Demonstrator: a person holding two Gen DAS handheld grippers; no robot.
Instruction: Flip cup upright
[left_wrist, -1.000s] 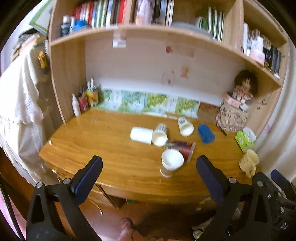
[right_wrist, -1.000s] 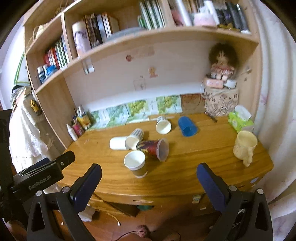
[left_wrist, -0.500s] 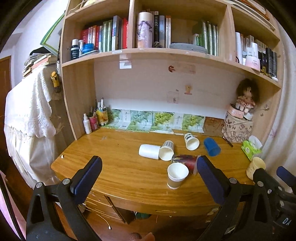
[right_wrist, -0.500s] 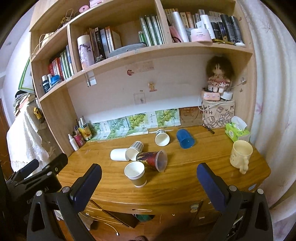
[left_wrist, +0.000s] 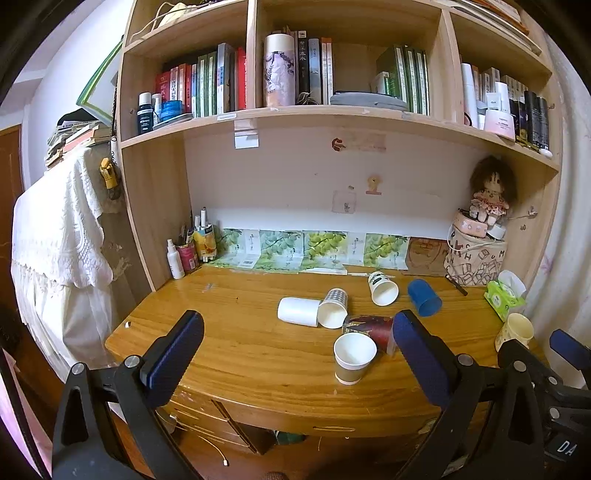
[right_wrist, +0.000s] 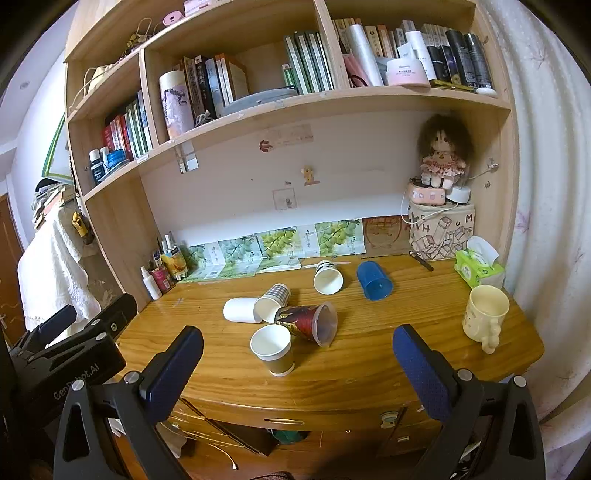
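Note:
Several cups lie on their sides on the wooden desk (left_wrist: 229, 343): a white cup (left_wrist: 298, 311), a checked cup (left_wrist: 334, 309), a red patterned clear cup (right_wrist: 308, 323), a white printed cup (right_wrist: 327, 277) and a blue cup (right_wrist: 373, 280). A brown-banded paper cup (right_wrist: 274, 350) stands upright near the front edge. My left gripper (left_wrist: 295, 352) is open and empty, held in front of the desk. My right gripper (right_wrist: 295, 356) is open and empty, also short of the desk edge.
A cream mug (right_wrist: 484, 317) stands upright at the desk's right. A green tissue pack (right_wrist: 478, 267), a printed box with a doll (right_wrist: 441, 229) and bottles (right_wrist: 159, 275) line the back. Bookshelves hang overhead. Drawers sit below the front edge.
Both grippers have drawn back and tilted upward from the desk; the cups look smaller and the shelves fill more of both views. Nothing on the desk has moved.

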